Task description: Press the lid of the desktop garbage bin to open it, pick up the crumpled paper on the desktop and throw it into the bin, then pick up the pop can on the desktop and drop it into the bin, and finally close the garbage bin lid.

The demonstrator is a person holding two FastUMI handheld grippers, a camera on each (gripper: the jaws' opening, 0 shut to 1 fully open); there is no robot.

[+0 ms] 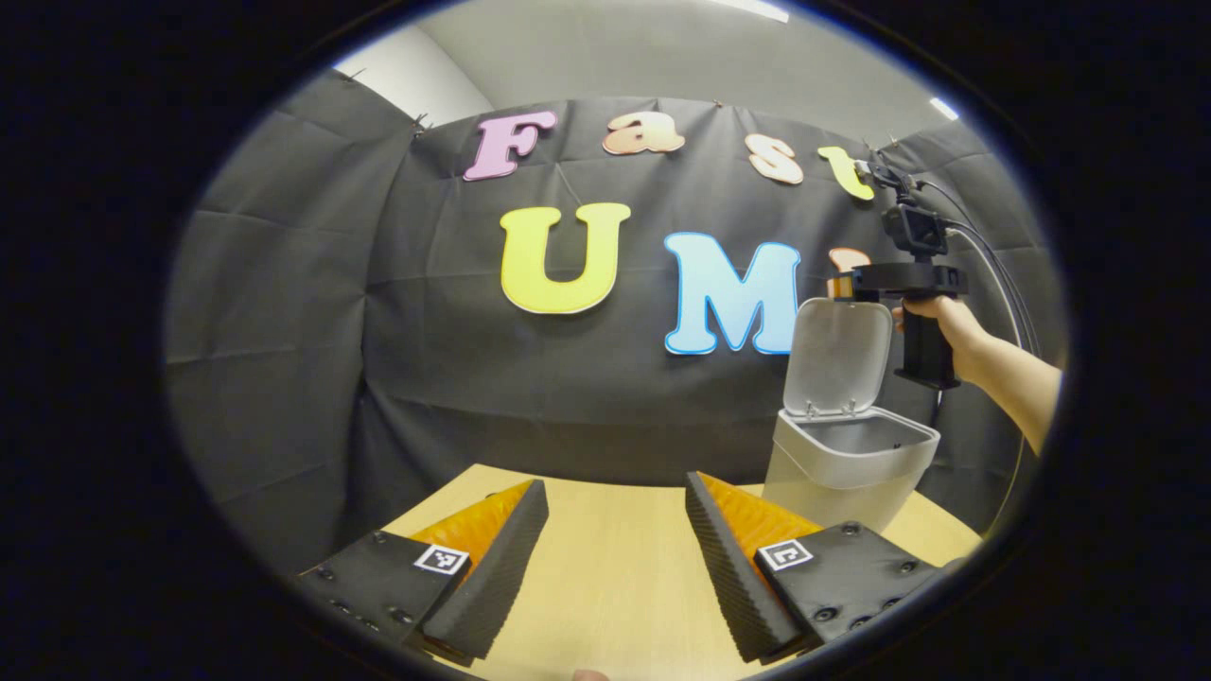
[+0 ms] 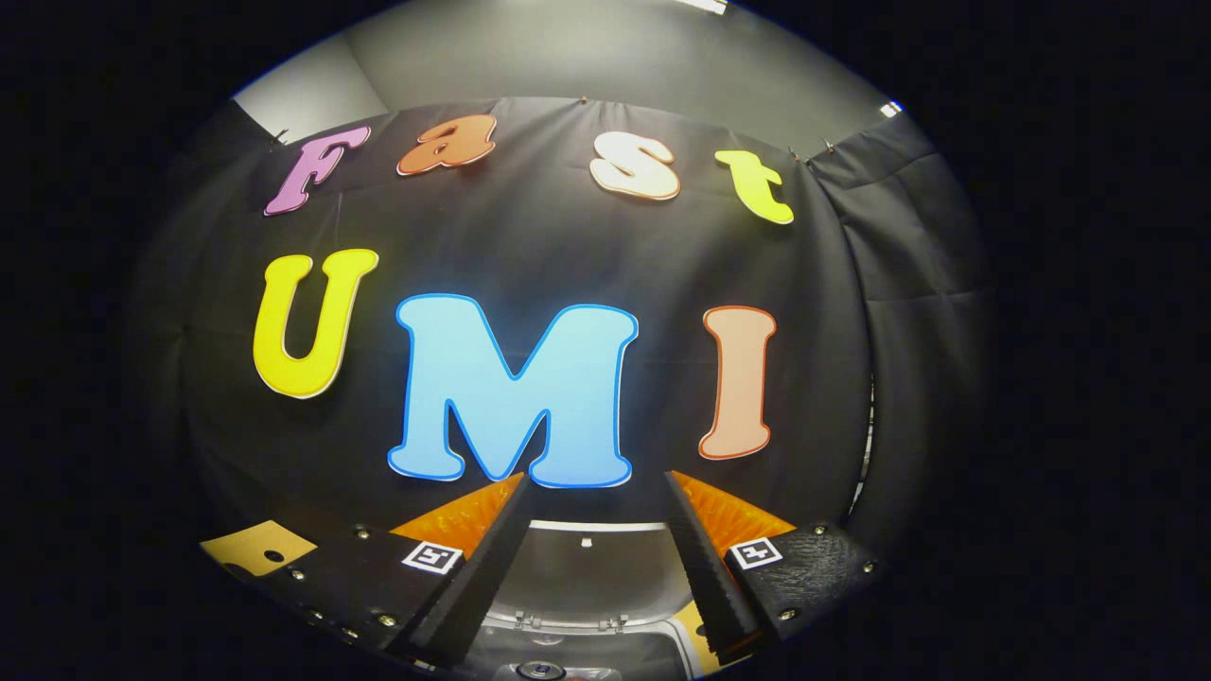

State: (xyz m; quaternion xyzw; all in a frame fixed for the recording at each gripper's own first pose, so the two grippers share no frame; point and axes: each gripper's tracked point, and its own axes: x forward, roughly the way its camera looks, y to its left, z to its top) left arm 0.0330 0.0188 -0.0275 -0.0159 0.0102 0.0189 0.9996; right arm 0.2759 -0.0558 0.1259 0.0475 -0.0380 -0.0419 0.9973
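In the left gripper view, the left gripper (image 1: 615,558) spreads its fingers wide over the wooden desktop (image 1: 615,586), gripping nothing. Beyond its right finger stands the garbage bin (image 1: 847,463), lid (image 1: 837,357) raised upright. A hand (image 1: 937,322) holds the right gripper (image 1: 908,279) above it.

In the right gripper view, the right gripper (image 2: 591,567) is wide apart and empty; the lid (image 2: 591,572) stands between its fingers.

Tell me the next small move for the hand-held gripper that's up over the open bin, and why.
Probably close the lid: the right hand-held gripper hangs open and empty above the small grey plastic garbage bin, whose grey hinged lid stands upright. Bring it behind the lid's top edge and nudge it forward and down.
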